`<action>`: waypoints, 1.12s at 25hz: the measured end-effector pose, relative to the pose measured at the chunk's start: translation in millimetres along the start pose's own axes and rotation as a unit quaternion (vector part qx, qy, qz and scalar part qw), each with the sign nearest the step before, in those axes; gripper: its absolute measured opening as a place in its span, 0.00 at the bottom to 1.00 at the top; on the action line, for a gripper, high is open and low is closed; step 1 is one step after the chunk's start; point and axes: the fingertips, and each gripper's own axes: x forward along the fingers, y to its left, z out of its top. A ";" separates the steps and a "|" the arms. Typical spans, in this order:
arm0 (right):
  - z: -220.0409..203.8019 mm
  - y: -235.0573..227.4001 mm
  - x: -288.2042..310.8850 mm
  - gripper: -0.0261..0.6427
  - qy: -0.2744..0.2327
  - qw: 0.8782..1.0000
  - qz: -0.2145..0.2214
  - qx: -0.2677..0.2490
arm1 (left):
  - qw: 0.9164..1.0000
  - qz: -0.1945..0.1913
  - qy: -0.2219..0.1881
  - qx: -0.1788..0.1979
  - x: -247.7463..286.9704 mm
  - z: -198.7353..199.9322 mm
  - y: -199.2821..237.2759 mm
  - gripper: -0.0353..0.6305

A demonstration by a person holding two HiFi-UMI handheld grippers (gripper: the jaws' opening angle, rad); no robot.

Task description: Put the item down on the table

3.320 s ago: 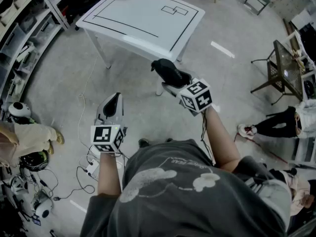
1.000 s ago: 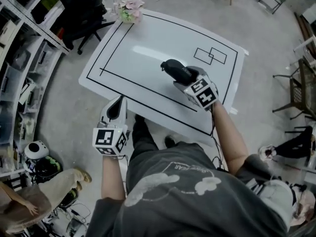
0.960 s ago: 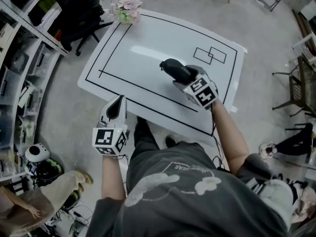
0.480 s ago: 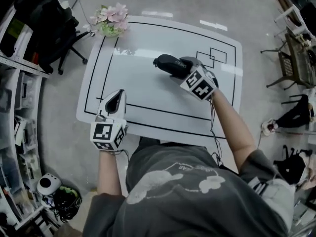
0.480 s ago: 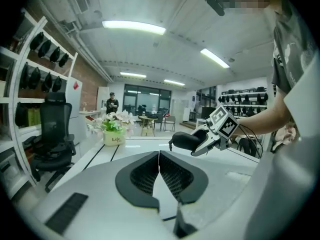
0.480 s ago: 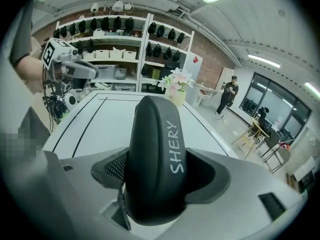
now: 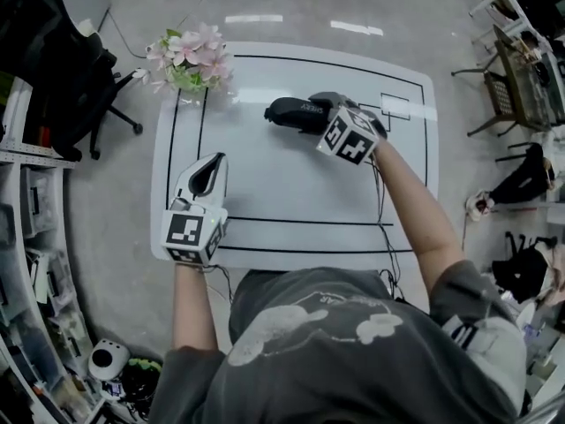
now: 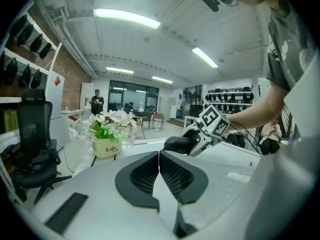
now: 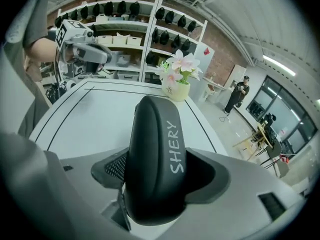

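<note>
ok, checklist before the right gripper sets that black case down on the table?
1. Right gripper shut on the black SHERY case: ok.
2. Case over the table, inside its black outline: ok.
3. Tabletop around the case bare: ok.
4. Flower pot well apart from the case: ok.
5. Left gripper shut, empty, off to the side: ok.
6. Gap between case and tabletop: cannot tell.
</note>
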 end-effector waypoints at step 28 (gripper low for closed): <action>-5.6 -25.5 34.5 0.60 0.016 0.999 0.026 -0.018 | 0.999 -0.047 0.015 0.001 37.6 -2.3 -2.6 0.06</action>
